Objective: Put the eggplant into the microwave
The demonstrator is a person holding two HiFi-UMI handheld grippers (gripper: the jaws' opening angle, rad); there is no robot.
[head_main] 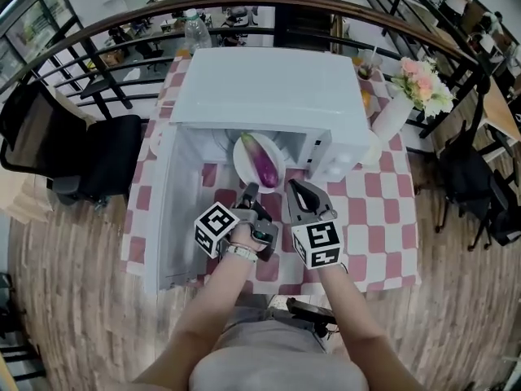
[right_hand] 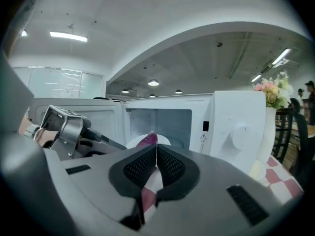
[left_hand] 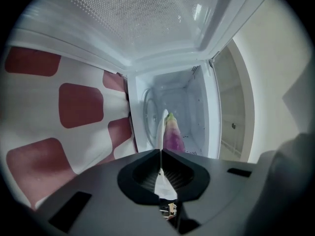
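A purple eggplant (head_main: 265,166) lies on a white plate (head_main: 247,168) at the open mouth of the white microwave (head_main: 260,88). My left gripper (head_main: 249,191), rolled onto its side, is shut on the plate's near rim. In the left gripper view the plate (left_hand: 162,127) runs edge-on into the closed jaws of the left gripper (left_hand: 160,152), with the eggplant (left_hand: 173,134) just beyond. My right gripper (head_main: 291,184) hovers shut beside the plate, holding nothing. The right gripper view shows the right gripper (right_hand: 156,149) with its jaws together, and the eggplant (right_hand: 147,140) ahead.
The microwave door (head_main: 167,218) hangs open to the left, over the red-checked tablecloth (head_main: 374,218). A vase of flowers (head_main: 423,84) stands at the right of the microwave and a water bottle (head_main: 195,31) behind it. A black chair (head_main: 89,157) is at the left.
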